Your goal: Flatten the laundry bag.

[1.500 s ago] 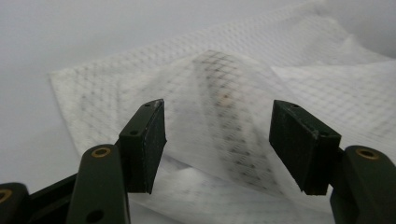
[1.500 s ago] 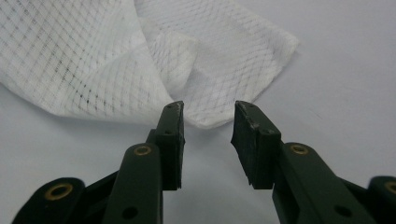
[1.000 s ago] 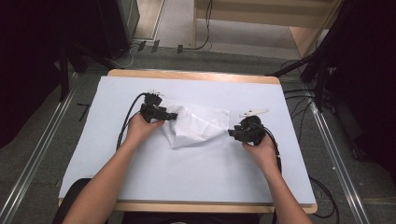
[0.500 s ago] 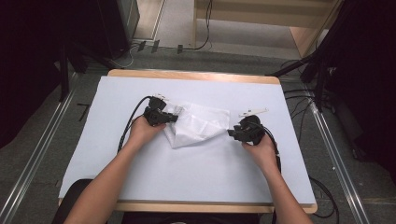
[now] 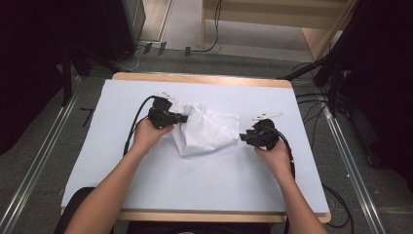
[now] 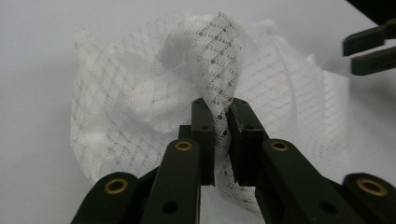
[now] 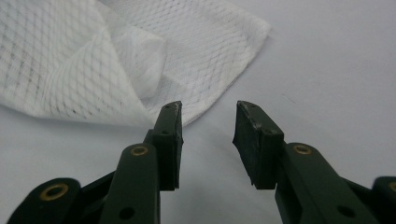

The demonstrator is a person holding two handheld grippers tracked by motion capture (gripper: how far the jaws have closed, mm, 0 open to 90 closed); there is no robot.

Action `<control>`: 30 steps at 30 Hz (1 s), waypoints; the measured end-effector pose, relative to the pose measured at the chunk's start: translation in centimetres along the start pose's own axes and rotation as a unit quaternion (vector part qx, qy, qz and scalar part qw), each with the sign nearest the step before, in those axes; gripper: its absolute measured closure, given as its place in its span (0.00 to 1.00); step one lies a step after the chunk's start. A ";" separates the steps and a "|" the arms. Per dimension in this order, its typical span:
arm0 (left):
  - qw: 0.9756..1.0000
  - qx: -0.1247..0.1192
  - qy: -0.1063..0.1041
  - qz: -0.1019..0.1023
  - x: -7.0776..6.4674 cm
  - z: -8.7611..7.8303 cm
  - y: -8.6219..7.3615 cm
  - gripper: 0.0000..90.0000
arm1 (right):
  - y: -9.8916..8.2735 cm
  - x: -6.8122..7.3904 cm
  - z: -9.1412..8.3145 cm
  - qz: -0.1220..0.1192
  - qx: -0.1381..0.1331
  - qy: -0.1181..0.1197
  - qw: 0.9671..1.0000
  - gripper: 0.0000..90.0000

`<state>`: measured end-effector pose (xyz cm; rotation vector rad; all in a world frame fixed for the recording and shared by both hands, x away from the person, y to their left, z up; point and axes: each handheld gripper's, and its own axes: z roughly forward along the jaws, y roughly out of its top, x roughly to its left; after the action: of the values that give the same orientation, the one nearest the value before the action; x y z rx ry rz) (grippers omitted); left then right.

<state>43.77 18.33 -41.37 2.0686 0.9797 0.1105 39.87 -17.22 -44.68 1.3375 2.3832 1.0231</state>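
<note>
A white mesh cloth (image 5: 207, 130) lies crumpled in the middle of the table. My left gripper (image 5: 184, 117) is at its left edge; its jaws have just been closing and are shut on a bunched fold of the mesh cloth (image 6: 140, 93), which runs up between the pads (image 6: 204, 126). The fold is lifted a little off the sheet. My right gripper (image 5: 242, 138) is at the cloth's right corner, open. In the right gripper view its jaws (image 7: 208, 109) stand apart with nothing between them, the cloth's corner (image 7: 210, 51) just beyond the left jaw.
The table is covered by a pale sheet (image 5: 195, 190) with a wooden edge (image 5: 204, 78) at the far side. Cables trail from both grippers. Dark equipment and metal rails stand around the table. My right gripper (image 6: 369, 49) shows far right in the left gripper view.
My left gripper has shut on the cloth's left edge and risen slightly, bunching the mesh upward. The right hand has stayed where it was.
</note>
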 end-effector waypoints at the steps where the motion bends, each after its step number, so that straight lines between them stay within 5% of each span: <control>1: 1.000 -0.002 -0.004 0.006 -0.3 -0.2 0.1 0.92 | 0.0 -0.1 0.0 0.000 -0.001 0.000 1.000 0.70; 8: 0.999 -0.008 -0.007 0.036 -2.5 -0.9 0.3 0.91 | 0.0 -0.6 0.2 0.009 0.002 0.000 1.000 0.70; 11: 0.999 0.003 0.010 0.038 -2.2 -0.7 0.0 0.91 | 0.1 -0.5 0.3 0.007 0.004 0.000 1.000 0.70; 17: 1.000 0.018 0.014 0.007 -0.7 0.5 -0.8 0.87 | 0.3 -0.3 0.7 0.001 0.009 0.004 1.000 0.70; 30: 0.999 0.032 0.029 0.012 -0.4 1.5 -1.1 0.74 | 0.2 -0.1 0.8 0.000 0.013 0.007 1.000 0.69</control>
<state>43.46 17.49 -43.10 2.1460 1.0061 0.1549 40.49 -16.85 -45.15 1.3442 2.4145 1.0090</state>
